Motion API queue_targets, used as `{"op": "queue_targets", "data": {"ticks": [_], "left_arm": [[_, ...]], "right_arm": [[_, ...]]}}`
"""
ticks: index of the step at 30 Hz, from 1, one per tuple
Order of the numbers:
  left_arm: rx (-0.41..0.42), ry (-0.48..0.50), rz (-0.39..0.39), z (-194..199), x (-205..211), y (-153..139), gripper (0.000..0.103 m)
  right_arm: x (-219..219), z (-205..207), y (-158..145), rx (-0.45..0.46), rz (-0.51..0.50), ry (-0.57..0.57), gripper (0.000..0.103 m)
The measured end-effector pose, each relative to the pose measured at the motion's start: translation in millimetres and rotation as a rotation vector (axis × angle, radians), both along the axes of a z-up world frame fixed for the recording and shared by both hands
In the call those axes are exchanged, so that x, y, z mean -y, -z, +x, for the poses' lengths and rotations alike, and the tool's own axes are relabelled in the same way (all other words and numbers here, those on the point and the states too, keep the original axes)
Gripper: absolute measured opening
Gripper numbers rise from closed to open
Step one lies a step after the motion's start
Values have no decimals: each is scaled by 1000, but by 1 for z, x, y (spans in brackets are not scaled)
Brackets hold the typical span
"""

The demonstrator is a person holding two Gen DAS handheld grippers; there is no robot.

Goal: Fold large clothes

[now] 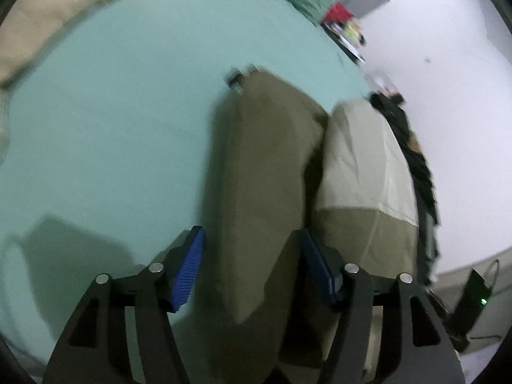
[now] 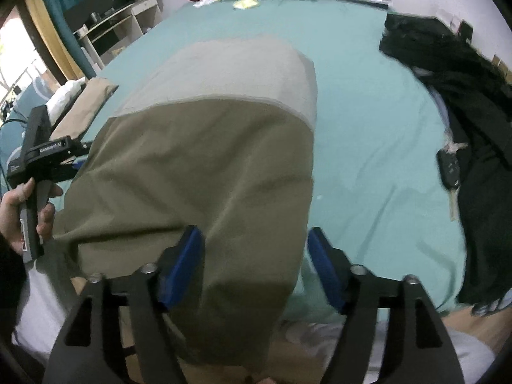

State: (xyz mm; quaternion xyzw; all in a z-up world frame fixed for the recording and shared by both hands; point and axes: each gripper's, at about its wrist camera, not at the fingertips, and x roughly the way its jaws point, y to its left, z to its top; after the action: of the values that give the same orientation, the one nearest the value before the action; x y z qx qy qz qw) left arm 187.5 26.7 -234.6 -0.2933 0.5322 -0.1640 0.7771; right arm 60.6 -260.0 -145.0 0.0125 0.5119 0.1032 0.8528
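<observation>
1. Olive garment (image 2: 198, 166) is spread on the teal bed sheet (image 2: 368, 147), its paler band (image 2: 230, 73) at the far end; its long axis is seen to run away from both grippers, straight ahead.
2. Left gripper (image 1: 249, 268) is held wide, a fold of the cloth lying between the pads but not pinched.
3. Right gripper (image 2: 252, 265) is likewise wide, straddling the near right edge, unclamped; it is judged nearer that edge, the left being seen at the far left side.

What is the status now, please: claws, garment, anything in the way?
Both claws open: left claw, right claw. Olive and beige garment lies between the pads, not gripped. Black clothes and car key alongside.
</observation>
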Motion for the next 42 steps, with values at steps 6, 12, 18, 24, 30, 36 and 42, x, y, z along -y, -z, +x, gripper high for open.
{"op": "queue_targets", "data": {"ticks": [6, 12, 18, 24, 30, 36, 42], "left_arm": [[-16, 57, -138, 4, 14, 10, 71], [-39, 70, -262, 1, 14, 13, 71], [-40, 63, -379, 2, 15, 13, 71], [-30, -38, -515, -3, -1, 18, 76], [-15, -70, -535, -6, 1, 21, 81], [-36, 96, -203, 7, 44, 9, 82], [36, 165, -270, 0, 45, -13, 82]], "right_arm": [[10, 15, -12, 31, 23, 1, 90], [22, 45, -15, 70, 112, 14, 90], [37, 89, 34, -33, 278, 29, 91], [9, 104, 70, -93, 236, -9, 97], [-6, 110, 77, -101, 186, -14, 99], [-13, 112, 76, -72, 171, -4, 99], [-8, 112, 79, -57, 200, 2, 99]]}}
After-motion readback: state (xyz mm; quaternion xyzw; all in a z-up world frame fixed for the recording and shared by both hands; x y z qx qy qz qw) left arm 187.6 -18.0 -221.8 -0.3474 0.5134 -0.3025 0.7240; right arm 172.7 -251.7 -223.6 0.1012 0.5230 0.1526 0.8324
